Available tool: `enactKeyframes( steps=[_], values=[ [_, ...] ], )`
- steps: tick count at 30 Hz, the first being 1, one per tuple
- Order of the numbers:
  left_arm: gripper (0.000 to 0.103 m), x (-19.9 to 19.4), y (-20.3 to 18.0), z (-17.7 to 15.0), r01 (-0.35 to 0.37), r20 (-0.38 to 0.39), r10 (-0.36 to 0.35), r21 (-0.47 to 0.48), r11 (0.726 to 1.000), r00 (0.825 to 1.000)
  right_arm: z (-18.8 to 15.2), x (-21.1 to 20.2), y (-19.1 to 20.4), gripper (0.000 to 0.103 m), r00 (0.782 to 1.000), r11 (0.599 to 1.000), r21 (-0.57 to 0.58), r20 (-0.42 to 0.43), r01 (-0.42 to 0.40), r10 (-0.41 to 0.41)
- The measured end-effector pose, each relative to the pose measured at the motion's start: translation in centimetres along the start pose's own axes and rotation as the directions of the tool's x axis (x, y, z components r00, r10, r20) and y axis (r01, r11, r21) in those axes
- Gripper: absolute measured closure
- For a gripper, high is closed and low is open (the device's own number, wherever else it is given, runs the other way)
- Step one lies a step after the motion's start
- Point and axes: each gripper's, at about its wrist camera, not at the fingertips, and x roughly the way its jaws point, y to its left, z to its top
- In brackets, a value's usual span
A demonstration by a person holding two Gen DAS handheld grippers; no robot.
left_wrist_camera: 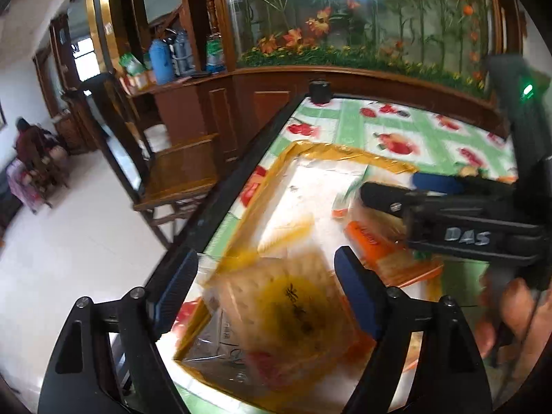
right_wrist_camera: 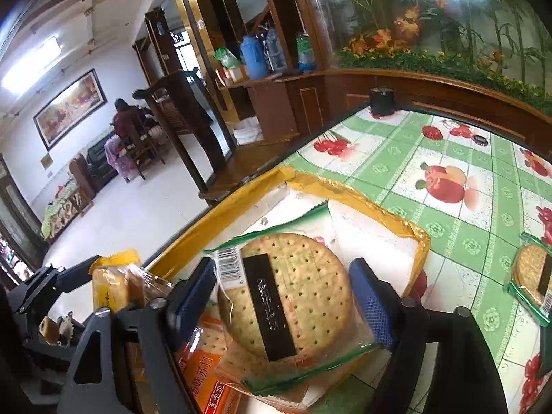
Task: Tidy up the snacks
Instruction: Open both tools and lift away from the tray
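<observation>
A white tray with a yellow taped rim (left_wrist_camera: 331, 151) (right_wrist_camera: 345, 186) lies on the fruit-print tablecloth. My left gripper (left_wrist_camera: 265, 286) is open above a yellow square cracker pack (left_wrist_camera: 286, 314) in the tray; the view is blurred. My right gripper (right_wrist_camera: 283, 293) is open, with a round cracker pack with a green edge and black label (right_wrist_camera: 289, 293) between its fingers, above the tray. Whether the fingers touch it is unclear. The right gripper also shows in the left wrist view (left_wrist_camera: 390, 189). An orange cracker pack (left_wrist_camera: 376, 241) (right_wrist_camera: 207, 365) lies in the tray.
Another round cracker pack (right_wrist_camera: 531, 272) lies on the tablecloth at the right. A black jar (right_wrist_camera: 381, 100) stands at the table's far corner. A wooden chair (left_wrist_camera: 172, 162) stands by the table's left edge. A cabinet with a glass flower panel is behind.
</observation>
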Motion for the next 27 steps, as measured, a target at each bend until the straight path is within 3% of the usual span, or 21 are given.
enactKeyframes(
  steps=[9,16,23,27],
  values=[
    [0.018,-1.3,0.6,0.1,0.018,0.012,-0.018,-0.040,0.999,1.000,-0.9,-4.8,-2.3,0.015,0.997,0.999,0.044,0.077,0.023,-0.026],
    [0.018,-2.3,-0.1,0.9,0.054,0.039,-0.051,-0.082,0.995,0.998,-4.1,-11.1,-6.7,0.011,0.986,0.988,0.116,0.121,0.099,-0.113],
    [0.018,-3.6,-4.6,1.7,0.148,0.054,-0.147,-0.026,0.989,0.988,-9.2,-17.6,-12.1,0.010,0.965,0.957,0.195,0.112,0.213,-0.238],
    [0.018,-3.6,-8.5,1.8,0.241,0.020,-0.242,0.019,0.970,0.970,-12.3,-21.3,-15.5,0.008,0.945,0.926,0.246,0.088,0.285,-0.314]
  ],
)
